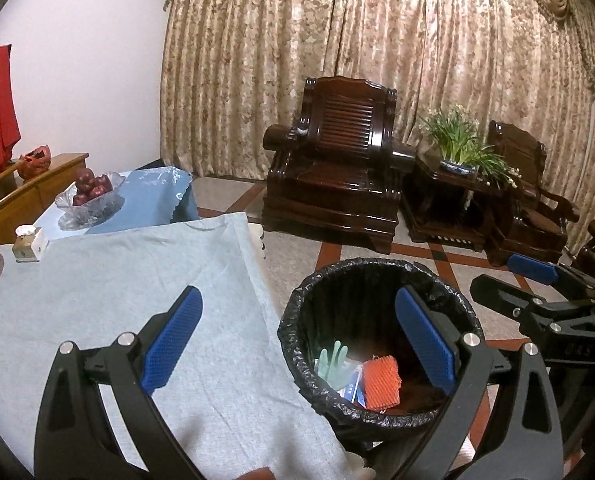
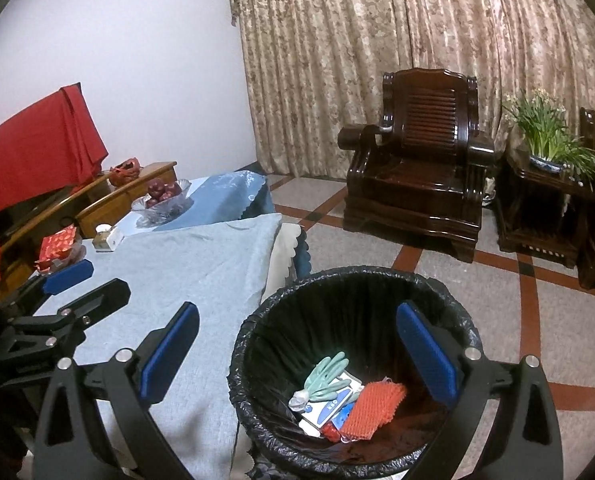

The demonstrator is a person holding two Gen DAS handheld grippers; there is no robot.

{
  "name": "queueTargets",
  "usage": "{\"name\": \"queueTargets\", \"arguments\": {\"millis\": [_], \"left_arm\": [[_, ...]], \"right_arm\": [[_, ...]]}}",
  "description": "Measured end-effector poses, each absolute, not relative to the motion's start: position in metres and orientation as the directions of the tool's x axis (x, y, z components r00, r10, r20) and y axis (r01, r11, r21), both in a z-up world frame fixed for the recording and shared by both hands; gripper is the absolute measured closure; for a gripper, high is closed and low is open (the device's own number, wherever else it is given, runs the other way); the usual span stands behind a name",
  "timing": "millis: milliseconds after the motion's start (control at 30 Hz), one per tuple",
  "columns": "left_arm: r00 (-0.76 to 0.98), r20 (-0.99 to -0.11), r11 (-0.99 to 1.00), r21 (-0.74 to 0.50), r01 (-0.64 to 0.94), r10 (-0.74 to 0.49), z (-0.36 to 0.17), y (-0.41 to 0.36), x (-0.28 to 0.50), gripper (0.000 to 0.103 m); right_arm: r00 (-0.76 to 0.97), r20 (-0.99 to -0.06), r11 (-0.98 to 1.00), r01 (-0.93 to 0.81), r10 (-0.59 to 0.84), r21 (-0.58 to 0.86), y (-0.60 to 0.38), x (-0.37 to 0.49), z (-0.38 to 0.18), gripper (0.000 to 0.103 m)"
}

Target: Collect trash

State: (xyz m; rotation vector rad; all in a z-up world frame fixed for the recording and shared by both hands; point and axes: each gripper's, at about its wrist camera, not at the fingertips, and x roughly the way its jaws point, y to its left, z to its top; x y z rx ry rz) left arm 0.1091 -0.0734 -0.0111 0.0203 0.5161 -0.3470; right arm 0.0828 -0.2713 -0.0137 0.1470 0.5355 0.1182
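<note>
1. Your left gripper (image 1: 297,338): one, two blue-padded fingers spread wide with nothing between them, one over the table edge, the other over the bin mouth. "045" or similar is embossed on the other tool's body in this view, too faint to read with certainty.

2. Your right gripper (image 2: 297,354): one, fingers likewise spread wide and empty, straddling the near rim of the bin.

3. Trash bin (image 2: 253,344): one, round, lined with a black bag, standing on the floor just beside the table.

4. Trash inside the bin, lying at the bottom:
- green glove (image 2: 326,372): one
- orange mesh pad (image 2: 371,406): one
- white and blue packet (image 2: 329,402): one, with small print you cannot read at this size
- small red scrap (image 2: 329,432): one, partly hidden under the pad

5. Table (image 2: 201,268): one, covered by a pale blue cloth; a second blue cloth covers the far end.

6. On the table's far side:
- glass fruit bowl (image 2: 159,208): one, holding dark red apples, count unclear
- tissue box (image 2: 107,239): one, label illegible
- red patterned packet (image 2: 57,246): one, in a dish

7. Room furniture:
- dark wooden armchairs (image 2: 417,168): two, the second only partly in view
- potted plant (image 2: 547,136): one, in a blue and white pot on a dark side table
- red cloth (image 2: 37,148): one, draped behind the wooden cabinet
- patterned curtain (image 2: 377,40): across the back wall
</note>
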Motion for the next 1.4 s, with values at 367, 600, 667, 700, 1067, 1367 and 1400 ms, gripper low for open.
{"name": "queueTargets", "arguments": {"millis": [367,600,667,700,1067,1367,1400], "left_arm": [[0.817,-0.481,0.942,-0.06,0.329,-0.316,-0.0103,-0.0725,0.1073,0.008],[0.816,-0.482,0.942,-0.061,0.331,-0.319,-0.0104,-0.0724,0.1071,0.008],[0.816,-0.483,0.941,-0.061,0.332,-0.319,-0.0104,-0.0728,0.1071,0.008],[0.816,-0.482,0.941,-0.06,0.332,-0.319,-0.0099,-0.0726,0.1072,0.008],[0.816,-0.482,0.941,-0.06,0.332,-0.319,-0.0096,-0.0726,0.1068,0.008],[0.817,-0.483,0.942,-0.059,0.33,-0.317,-0.0094,-0.073,0.1068,0.008],[0.817,-0.483,0.942,-0.058,0.33,-0.316,-0.0093,-0.0731,0.1067,0.008]], "right_arm": [[0.854,-0.498,0.984,-0.086,0.153,0.156,-0.2648,0.0832,-0.0062,0.006],[0.856,-0.495,0.984,-0.085,0.151,0.154,-0.2675,0.0842,-0.0051,0.006],[0.856,-0.494,0.984,-0.085,0.151,0.154,-0.2689,0.0834,-0.0054,0.006],[0.856,-0.495,0.984,-0.085,0.151,0.154,-0.2691,0.0835,-0.0051,0.006],[0.856,-0.494,0.984,-0.085,0.151,0.154,-0.2688,0.0834,-0.0052,0.006],[0.856,-0.495,0.984,-0.086,0.152,0.154,-0.269,0.0833,-0.0056,0.006],[0.855,-0.495,0.984,-0.086,0.152,0.155,-0.2687,0.0832,-0.0061,0.006]]}}
